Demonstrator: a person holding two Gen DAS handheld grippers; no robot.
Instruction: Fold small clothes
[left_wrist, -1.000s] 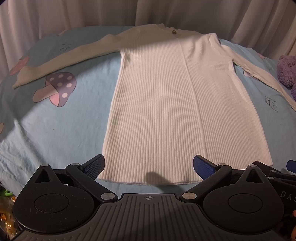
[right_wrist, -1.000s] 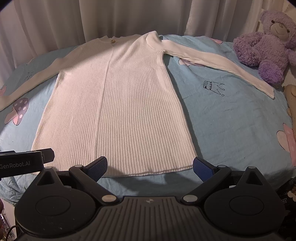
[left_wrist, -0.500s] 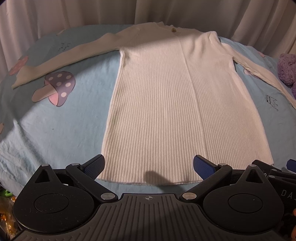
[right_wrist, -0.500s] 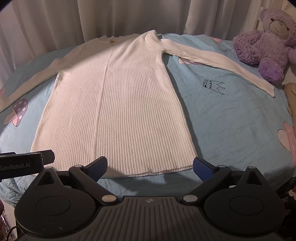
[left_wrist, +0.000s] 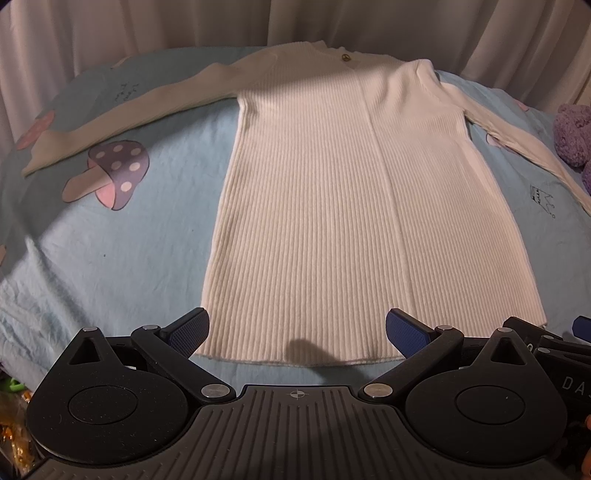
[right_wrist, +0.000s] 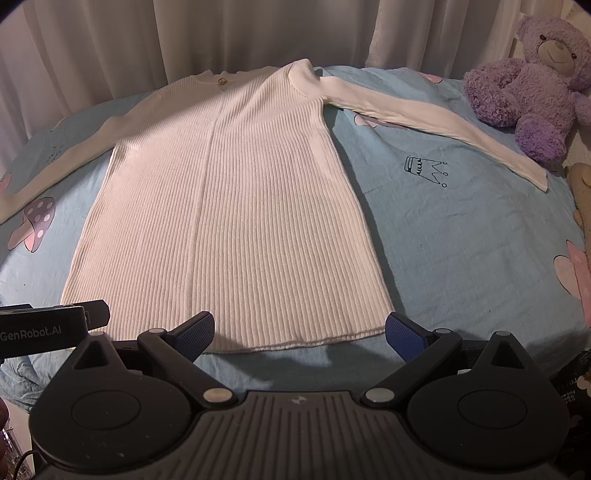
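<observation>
Garment (left_wrist: 332, 206): one white ribbed knit dress, spread flat and face up on bed sheet (left_wrist: 110, 266), directly ahead of both tongs. Long axis: straight away from tongs, hem (left_wrist: 295, 360) nearest, collar with single small button (left_wrist: 346, 58) farthest, against curtain (left_wrist: 147, 22). Sleeves: two, stretched sideways — left sleeve (left_wrist: 122, 114) toward mushroom print (left_wrist: 110, 170), right sleeve (right_wrist: 432, 118) with cuff just beside purple plush bear (right_wrist: 532, 81). Left tongs (left_wrist: 295, 328): spread wide, empty, low over near edge of bed, left fingertip (left_wrist: 188, 330) at left hem corner, hem spanning gap between both pads. Right tongs (right_wrist: 299, 330): likewise spread wide and empty, right fingertip (right_wrist: 404, 334) at right hem corner. Proximity: each tongs nearest own-side hem corner; left sleeve nearer left hand, right sleeve nearer right hand; both sleeves well apart from tongs. Judged stage: no fold yet made; likely first action either hem lifted toward collar or sleeves brought inward. Count: one dress, two sleeves, one button, two tongs, one purple bear, one crown print (right_wrist: 424, 170), one beige plush partly visible at right edge (right_wrist: 581, 192).
</observation>
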